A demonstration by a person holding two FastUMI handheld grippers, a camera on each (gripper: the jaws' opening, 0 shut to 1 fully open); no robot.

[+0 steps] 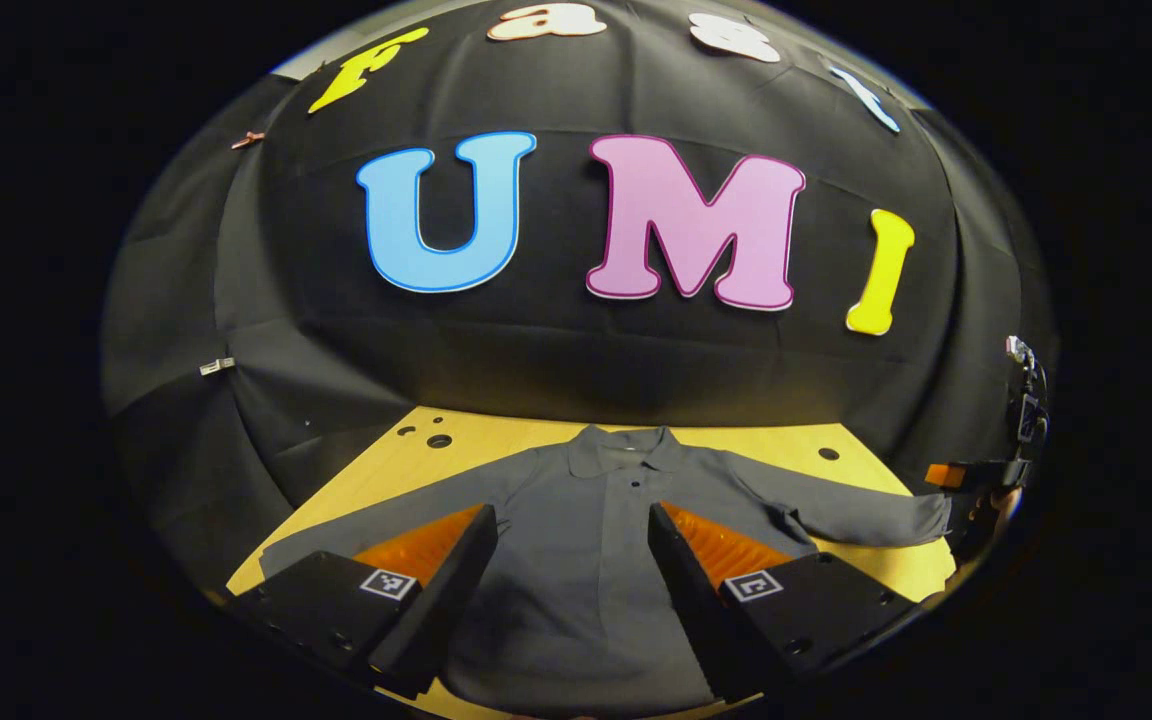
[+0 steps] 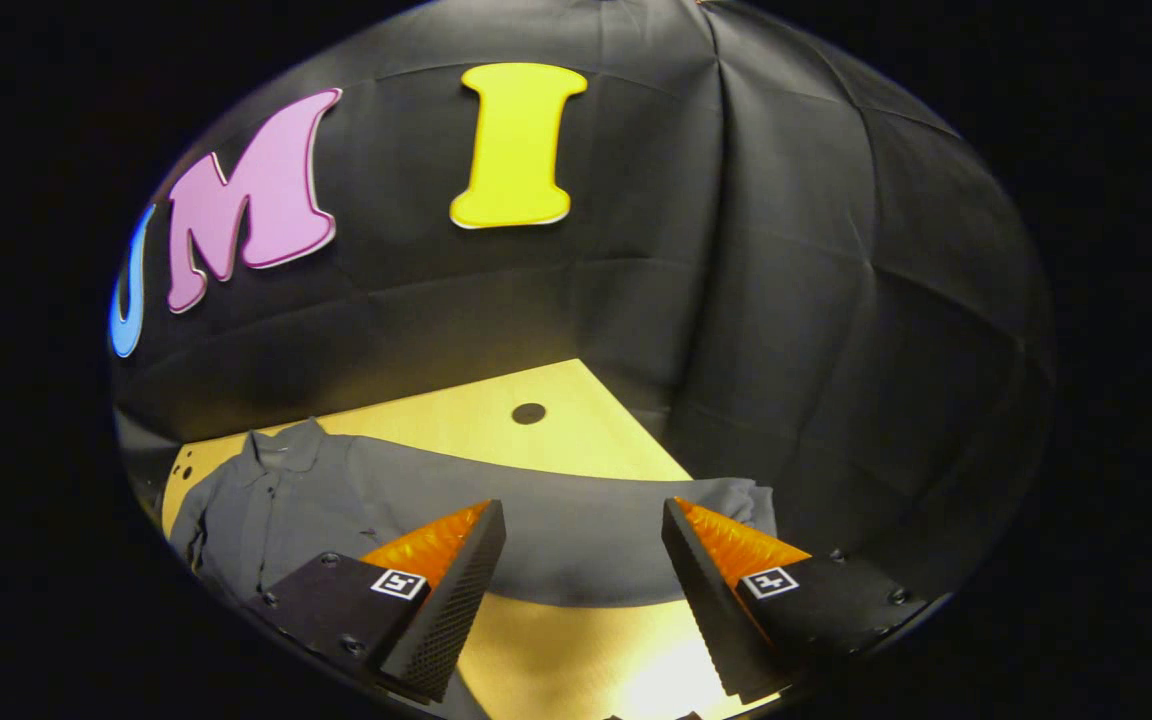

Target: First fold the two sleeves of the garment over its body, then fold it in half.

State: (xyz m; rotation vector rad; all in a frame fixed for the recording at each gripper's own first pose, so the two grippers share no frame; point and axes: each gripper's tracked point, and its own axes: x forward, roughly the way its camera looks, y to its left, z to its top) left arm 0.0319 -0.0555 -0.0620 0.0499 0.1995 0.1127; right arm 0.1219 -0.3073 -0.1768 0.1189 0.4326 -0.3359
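The light wooden counter (image 1: 866, 450) with round holes carries the grey long-sleeved collared shirt (image 1: 596, 560), which lies flat, face up, collar toward the booth wall and both sleeves spread sideways. No fold is made yet.

The shirt's right-hand sleeve (image 2: 576, 525) runs across the right gripper view, its long axis crossing the line of the jaws, with the cuff (image 2: 741, 497) at the counter's far right edge. The opposite sleeve (image 1: 376, 520) slopes toward the near left corner.

The right gripper (image 2: 584, 545) hovers above its sleeve, jaws wide apart and holding nothing; the cuff lies just beyond its outer finger. It is judged the nearer tool for that sleeve.

The left gripper (image 1: 571, 550) hangs over the shirt body, jaws equally wide and empty, with its sleeve lying to its left.
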